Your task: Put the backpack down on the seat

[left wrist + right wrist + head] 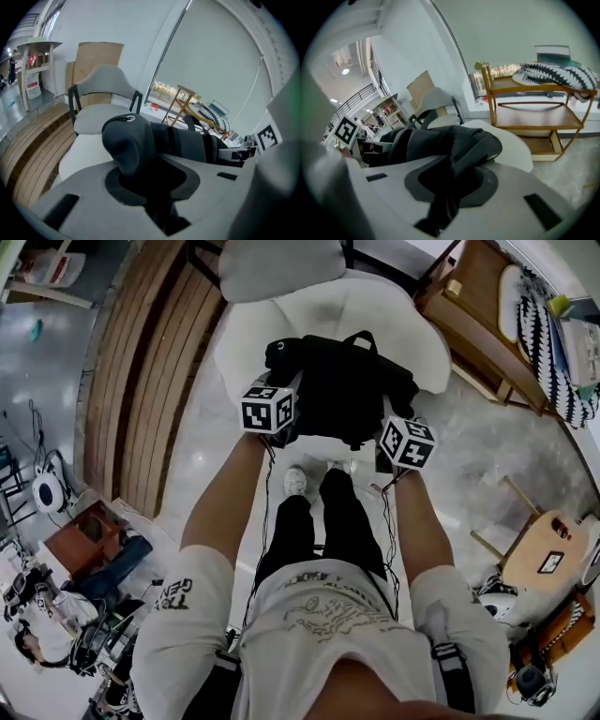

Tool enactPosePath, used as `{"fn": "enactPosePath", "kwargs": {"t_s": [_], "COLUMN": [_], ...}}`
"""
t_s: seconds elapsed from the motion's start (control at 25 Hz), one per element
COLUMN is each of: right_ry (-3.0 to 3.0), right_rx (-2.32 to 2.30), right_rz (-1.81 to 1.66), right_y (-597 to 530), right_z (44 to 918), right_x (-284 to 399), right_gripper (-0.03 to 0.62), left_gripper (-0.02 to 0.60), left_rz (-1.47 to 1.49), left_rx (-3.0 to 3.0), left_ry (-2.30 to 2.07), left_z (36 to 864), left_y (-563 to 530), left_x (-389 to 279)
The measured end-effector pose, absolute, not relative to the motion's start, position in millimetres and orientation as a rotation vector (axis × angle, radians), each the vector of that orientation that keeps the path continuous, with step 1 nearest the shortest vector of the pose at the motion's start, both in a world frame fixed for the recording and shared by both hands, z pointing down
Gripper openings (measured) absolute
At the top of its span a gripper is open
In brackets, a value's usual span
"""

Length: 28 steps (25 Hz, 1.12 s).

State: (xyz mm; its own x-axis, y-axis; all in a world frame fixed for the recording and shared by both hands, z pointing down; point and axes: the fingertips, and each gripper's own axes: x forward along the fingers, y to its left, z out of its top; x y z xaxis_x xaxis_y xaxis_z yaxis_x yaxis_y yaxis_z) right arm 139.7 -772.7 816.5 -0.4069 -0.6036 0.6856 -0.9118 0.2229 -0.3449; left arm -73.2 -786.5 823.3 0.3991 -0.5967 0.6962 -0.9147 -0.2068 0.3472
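Note:
A black backpack [342, 381] is over the front of the white chair seat [375, 315]; I cannot tell whether it rests on the seat. My left gripper [292, 407] grips its left end and my right gripper [392, 432] its right end. In the left gripper view, a padded black corner of the backpack [140, 140] fills the gap of my left gripper [150, 187], with the seat [89, 154] behind it. In the right gripper view, folded black fabric of the backpack [450, 140] is clamped in my right gripper [447, 187].
The chair's grey backrest [281, 268] is beyond the seat. A wooden shelf cart [478, 324] with a striped cloth [534, 324] stands to the right. A slatted wooden platform [141, 362] runs along the left. A small round wooden table [548, 549] is at lower right.

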Motion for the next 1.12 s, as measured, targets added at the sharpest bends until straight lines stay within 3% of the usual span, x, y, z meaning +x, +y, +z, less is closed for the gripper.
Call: {"fn": "enactPosePath", "kwargs": {"t_s": [0.64,0.76,0.88,1.0,1.12], "right_ry": [-2.027,-1.979,-1.879,-1.816,-1.826], "right_rx": [1.418,1.422,1.445,1.506,1.542], "right_rz": [1.096,1.110,1.155,1.166,1.145], "right_y": [-807,-808,-799,-793,-789], "right_z": [959,977,992,992,976], "right_x": [138,144,159,172,172], "right_gripper": [0.078,0.095,0.156,0.204,0.204], "left_gripper": [0.108,0.179,0.278,0.278,0.278], "left_rz": [0.741,0.883,1.000,1.009,0.918], "left_rx": [1.833,1.777,1.729,1.742,1.759], "left_ry": [-1.216,-1.070,-1.016,-1.087,-1.112], "left_z": [977,1006,1017,1008,997], "left_y": [-816,-796,-776,-777,-777], "left_x": [-79,-77,-83,-97,-98]}}
